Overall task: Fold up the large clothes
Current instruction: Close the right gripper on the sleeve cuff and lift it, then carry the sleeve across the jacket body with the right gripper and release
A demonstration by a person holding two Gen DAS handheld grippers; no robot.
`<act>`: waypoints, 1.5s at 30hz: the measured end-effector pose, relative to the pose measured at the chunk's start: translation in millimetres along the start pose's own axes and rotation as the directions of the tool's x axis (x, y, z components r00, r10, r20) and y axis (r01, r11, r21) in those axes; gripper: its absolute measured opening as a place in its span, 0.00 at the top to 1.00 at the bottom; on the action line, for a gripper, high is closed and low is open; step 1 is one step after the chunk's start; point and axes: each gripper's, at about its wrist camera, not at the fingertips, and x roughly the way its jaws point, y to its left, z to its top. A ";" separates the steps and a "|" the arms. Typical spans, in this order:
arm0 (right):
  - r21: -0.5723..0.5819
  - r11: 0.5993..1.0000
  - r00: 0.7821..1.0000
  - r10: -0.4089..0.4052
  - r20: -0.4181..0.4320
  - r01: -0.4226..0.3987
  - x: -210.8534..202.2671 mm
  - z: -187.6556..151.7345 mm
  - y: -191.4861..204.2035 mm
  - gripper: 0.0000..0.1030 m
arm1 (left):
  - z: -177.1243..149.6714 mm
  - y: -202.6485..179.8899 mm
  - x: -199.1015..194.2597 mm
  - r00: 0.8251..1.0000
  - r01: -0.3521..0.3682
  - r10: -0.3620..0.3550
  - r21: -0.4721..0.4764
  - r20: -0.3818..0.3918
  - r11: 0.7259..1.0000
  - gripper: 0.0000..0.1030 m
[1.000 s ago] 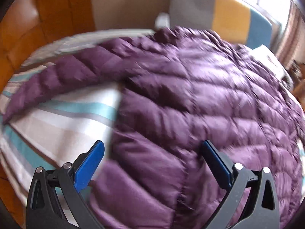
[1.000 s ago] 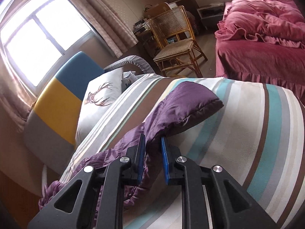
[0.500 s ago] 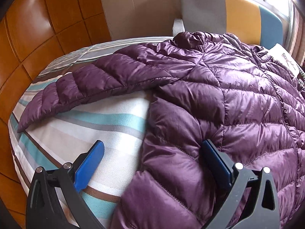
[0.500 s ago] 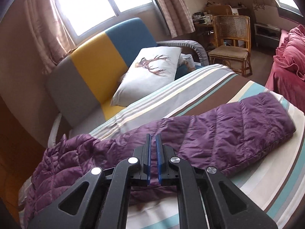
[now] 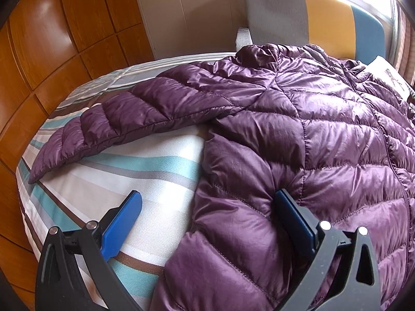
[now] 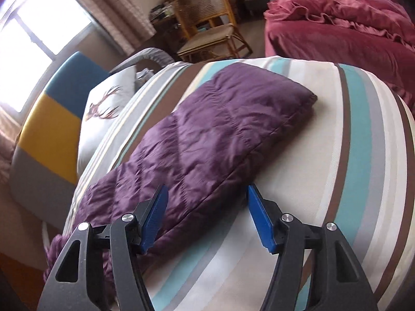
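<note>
A purple quilted down jacket (image 5: 298, 134) lies spread on a striped bed (image 5: 124, 176). Its one sleeve (image 5: 129, 119) stretches out to the left in the left wrist view. My left gripper (image 5: 207, 207) is open, its jaws standing either side of the jacket's side edge, holding nothing. In the right wrist view the other sleeve (image 6: 207, 134) lies flat on the striped bed (image 6: 337, 155). My right gripper (image 6: 206, 204) is open just above the sleeve's near edge and holds nothing.
A grey, yellow and blue headboard (image 5: 311, 18) stands at the far end, with a deer-print pillow (image 6: 109, 101) by it. Wood panelling (image 5: 52, 51) lies left of the bed. A rattan chair (image 6: 210, 36) and a red bed (image 6: 350, 20) stand beyond.
My right gripper was shut on the sleeve, laid it flat on the bed, then opened and let it go. My left gripper stayed open and shifted left off the jacket body to its edge.
</note>
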 end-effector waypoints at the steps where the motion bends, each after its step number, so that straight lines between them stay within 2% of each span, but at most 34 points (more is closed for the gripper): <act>1: 0.024 1.000 1.000 0.010 0.019 -0.010 3.8 7.2 -3.7 0.39 | 0.2 -0.6 -0.2 1.000 -0.005 0.005 0.004 0.002 1.000 0.02; 6: 0.059 0.998 0.998 -0.033 0.061 0.029 25.2 32.0 -0.6 0.41 | 0.5 -2.7 -0.2 1.000 -0.020 0.020 0.014 0.008 1.000 0.02; 7: 0.039 0.997 0.996 -0.065 0.064 0.063 30.1 35.7 3.8 0.52 | 1.0 -2.8 0.2 1.000 -0.020 0.020 0.014 0.007 1.000 0.02; 8: 0.003 0.994 0.992 -0.113 0.065 0.113 34.8 38.3 9.2 0.58 | 1.1 -2.7 0.4 1.000 -0.019 0.019 0.013 0.007 1.000 0.02; 11: -0.051 0.988 0.986 -0.138 0.097 0.144 37.1 37.3 13.9 0.72 | 1.2 -2.4 0.7 1.000 -0.016 0.016 0.011 0.007 1.000 0.02; 12: -0.071 0.991 0.988 -0.108 0.107 0.116 36.6 38.2 14.9 0.88 | 1.5 -2.4 1.0 1.000 -0.016 0.016 0.011 0.008 1.000 0.02; 13: -0.083 0.994 0.992 -0.069 0.103 0.078 34.6 37.3 16.1 0.90 | 0.5 -2.2 0.9 1.000 -0.016 0.016 0.011 0.008 1.000 0.02; 19: -0.193 0.981 0.983 0.035 0.179 0.000 0.0 22.2 47.3 0.91 | 0.0 -3.6 0.3 1.000 -0.024 0.024 0.016 0.013 1.000 0.02; 23: -0.301 0.949 0.977 0.147 0.155 -0.095 -22.6 -2.2 86.9 0.91 | 0.5 -2.3 1.1 1.000 -0.014 0.013 0.009 0.010 1.000 0.02; 26: -0.410 0.898 0.969 0.221 0.109 -0.158 -35.6 -30.8 125.2 0.91 | 0.2 -1.7 1.2 1.000 -0.008 0.008 0.005 0.008 1.000 0.02; 31: -0.562 0.789 0.952 0.307 0.007 -0.250 -51.2 -89.6 185.2 0.91 | -0.2 -1.3 1.8 1.000 -0.004 0.004 0.000 0.008 1.000 0.02; 35: -0.665 0.683 0.935 0.348 -0.066 -0.301 -62.5 -139.2 225.5 0.91 | -0.2 -1.1 1.7 1.000 -0.004 0.004 -0.001 0.008 1.000 0.02; 39: -0.721 0.598 0.920 0.363 -0.146 -0.350 -67.5 -185.9 251.9 0.91 | 0.2 -1.0 2.0 1.000 -0.001 0.001 -0.003 0.008 1.000 0.02; 41: -0.755 0.541 0.913 0.363 -0.186 -0.369 -69.8 -211.3 265.5 0.91 | 0.2 -1.1 1.9 1.000 -0.001 0.001 -0.003 0.008 1.000 0.02; 45: -0.826 0.395 0.892 0.373 -0.255 -0.402 -81.2 -266.5 288.2 0.91 | 0.1 -0.8 1.9 1.000 -0.001 0.001 -0.003 0.007 1.000 0.02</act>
